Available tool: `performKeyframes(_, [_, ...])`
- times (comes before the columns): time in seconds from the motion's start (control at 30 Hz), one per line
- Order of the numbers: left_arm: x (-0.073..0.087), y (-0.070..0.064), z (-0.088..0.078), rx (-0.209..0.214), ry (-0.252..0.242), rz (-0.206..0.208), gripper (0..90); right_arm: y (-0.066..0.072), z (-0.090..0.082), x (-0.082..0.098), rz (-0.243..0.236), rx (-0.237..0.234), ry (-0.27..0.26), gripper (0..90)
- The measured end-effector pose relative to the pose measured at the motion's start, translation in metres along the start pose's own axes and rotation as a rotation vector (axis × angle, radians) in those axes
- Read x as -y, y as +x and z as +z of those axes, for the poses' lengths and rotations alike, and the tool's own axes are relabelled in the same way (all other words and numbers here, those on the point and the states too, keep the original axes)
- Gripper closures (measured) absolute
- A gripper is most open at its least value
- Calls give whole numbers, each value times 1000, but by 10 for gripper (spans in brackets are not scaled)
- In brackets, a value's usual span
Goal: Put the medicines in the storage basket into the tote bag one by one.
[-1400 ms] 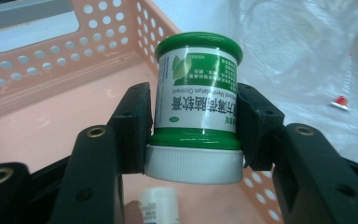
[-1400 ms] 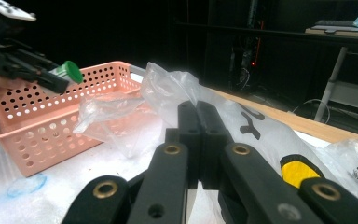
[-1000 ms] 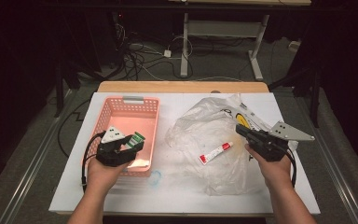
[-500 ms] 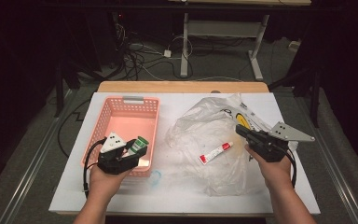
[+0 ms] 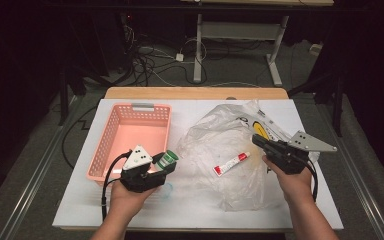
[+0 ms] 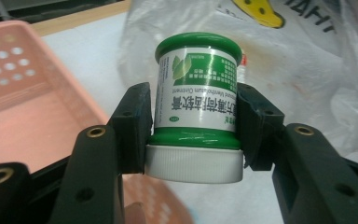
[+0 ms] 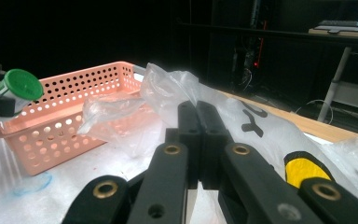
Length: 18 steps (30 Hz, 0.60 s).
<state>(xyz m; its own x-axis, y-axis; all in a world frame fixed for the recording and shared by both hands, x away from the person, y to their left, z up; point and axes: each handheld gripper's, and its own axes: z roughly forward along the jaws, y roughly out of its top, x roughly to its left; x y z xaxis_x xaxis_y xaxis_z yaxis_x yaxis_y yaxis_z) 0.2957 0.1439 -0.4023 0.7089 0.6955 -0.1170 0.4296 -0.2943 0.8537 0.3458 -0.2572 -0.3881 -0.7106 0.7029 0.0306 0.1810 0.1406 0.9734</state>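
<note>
My left gripper point(image 5: 161, 168) is shut on a green jar point(image 5: 169, 158) with a white label and a white screw cap. It hangs at the near right corner of the pink basket point(image 5: 132, 107). In the left gripper view the jar point(image 6: 196, 102) stands between both pads, cap toward the camera, with the basket point(image 6: 23, 93) to its left. My right gripper point(image 5: 256, 139) rests at the right edge of a crumpled clear plastic bag point(image 5: 215, 137), jaws pressed together point(image 7: 197, 109). I cannot tell whether any film is pinched. A red and white tube point(image 5: 231, 163) lies on the bag.
The white table top point(image 5: 195, 210) sits on a wooden board. A faint blue ring point(image 7: 32, 184) is drawn on it near the basket's front. The bag carries a yellow and black print point(image 7: 303, 170). Cables and desk legs lie on the dark floor beyond.
My left gripper has carried the jar to the right and slightly toward the person, from over the basket's front part to its right corner. The right gripper has kept still.
</note>
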Motion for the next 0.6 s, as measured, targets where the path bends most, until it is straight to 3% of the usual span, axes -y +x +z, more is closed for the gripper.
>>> performKeyframes(0.17, [-1,-13,12,40,14,22,494,0,1,0,-10,-5,0,900])
performKeyframes(0.6, [0,-36,46,72,56,75,493,4,1,0,-15,-10,5,900])
